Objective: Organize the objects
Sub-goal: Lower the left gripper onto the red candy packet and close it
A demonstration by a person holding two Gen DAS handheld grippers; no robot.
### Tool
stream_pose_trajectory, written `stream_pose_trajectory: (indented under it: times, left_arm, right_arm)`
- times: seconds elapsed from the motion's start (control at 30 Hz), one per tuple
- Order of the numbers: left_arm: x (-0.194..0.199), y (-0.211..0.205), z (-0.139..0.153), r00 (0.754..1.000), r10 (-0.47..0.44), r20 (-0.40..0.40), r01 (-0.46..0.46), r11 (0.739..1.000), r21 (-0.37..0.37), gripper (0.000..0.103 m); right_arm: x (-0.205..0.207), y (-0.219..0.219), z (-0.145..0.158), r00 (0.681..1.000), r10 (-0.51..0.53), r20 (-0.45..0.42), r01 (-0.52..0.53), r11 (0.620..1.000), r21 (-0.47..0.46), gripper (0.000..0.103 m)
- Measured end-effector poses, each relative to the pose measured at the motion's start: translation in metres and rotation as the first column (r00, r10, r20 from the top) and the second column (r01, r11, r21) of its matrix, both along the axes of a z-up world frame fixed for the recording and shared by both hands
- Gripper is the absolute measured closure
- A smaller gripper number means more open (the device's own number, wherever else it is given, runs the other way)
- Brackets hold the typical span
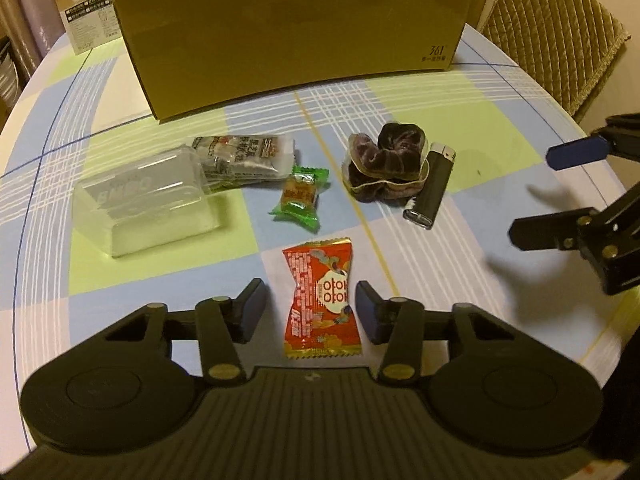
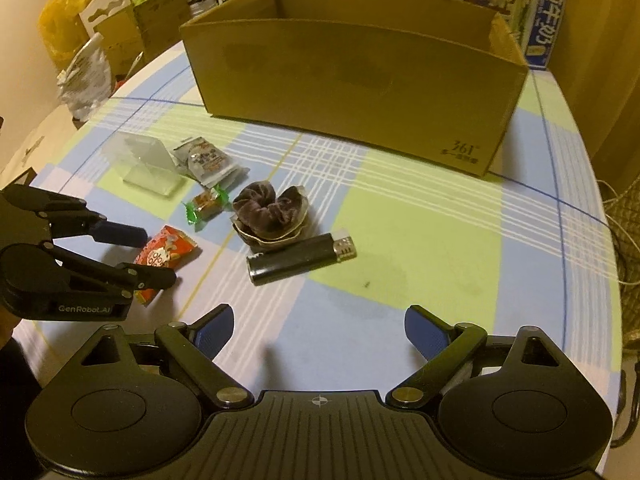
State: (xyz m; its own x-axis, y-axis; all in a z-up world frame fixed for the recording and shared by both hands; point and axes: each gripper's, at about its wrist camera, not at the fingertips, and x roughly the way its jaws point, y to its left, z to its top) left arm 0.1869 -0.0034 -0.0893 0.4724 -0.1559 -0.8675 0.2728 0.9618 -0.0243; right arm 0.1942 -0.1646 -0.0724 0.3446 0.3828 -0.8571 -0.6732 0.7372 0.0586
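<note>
The left hand-held gripper (image 1: 311, 300) sits low over the worktop (image 1: 472, 128) with its two fingers spread apart, and a red candy packet (image 1: 322, 300) lies flat between them, untouched on either side as far as I can see. The right hand-held gripper (image 2: 319, 328) is off to the right, its blue-padded fingers (image 2: 216, 330) wide apart with only bare checked cloth between them. Just past the red packet there is a small candy in a green wrapper (image 1: 299, 197), and beyond that a grey snack packet (image 1: 246, 156) lying against a clear plastic case (image 1: 146, 204) on the left. To the right of the green candy sits a dark velvet scrunchie (image 1: 386, 168), bunched up in a heap, with a black lighter (image 1: 434, 184) lying right beside it, close enough that they look to be touching. From the right wrist view the lighter (image 2: 300, 258) lies on its side, metal end pointing away from the left gripper. At the back of the worktop stands an open cardboard box (image 1: 296, 48), well apart from the small things; nothing shows in the part of its inside that I can see. Behind it a white carton (image 1: 86, 8) stands at the left edge, and a quilted chair back (image 1: 556, 28) shows at the right.
</note>
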Motion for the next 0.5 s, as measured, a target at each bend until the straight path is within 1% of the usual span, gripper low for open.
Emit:
stream_pose_trajectory:
  times: [0.03, 0.1, 0.37, 0.43, 0.5]
  left_arm:
    - [0.0, 0.0, 0.0, 1.0, -0.002, 0.002, 0.002, 1.0, 0.001, 0.061]
    - [0.0, 0.0, 0.001, 1.0, -0.003, 0.006, 0.003, 1.0, -0.001, 0.077]
    - [0.003, 0.009, 0.008, 0.999, 0.031, 0.027, -0.031, 0.999, -0.013, 0.078]
    - [0.003, 0.01, 0.01, 0.999, 0.036, 0.03, -0.036, 0.999, -0.023, 0.078]
    - [0.004, 0.01, 0.012, 0.998, 0.04, 0.038, -0.039, 0.999, -0.03, 0.078]
  right_arm:
    - [0.001, 0.002, -0.002, 1.0, 0.006, -0.003, -0.006, 1.0, 0.0, 0.013]
    - [0.003, 0.005, -0.004, 1.0, 0.016, -0.007, -0.016, 1.0, 0.004, 0.013]
    - [0.013, 0.02, -0.016, 0.997, 0.071, 0.003, -0.071, 0.997, 0.029, 0.012]
    - [0.016, 0.023, -0.02, 0.997, 0.082, 0.006, -0.082, 0.996, 0.037, 0.01]
    - [0.018, 0.025, -0.024, 0.995, 0.098, 0.025, -0.099, 0.994, 0.034, 0.005]
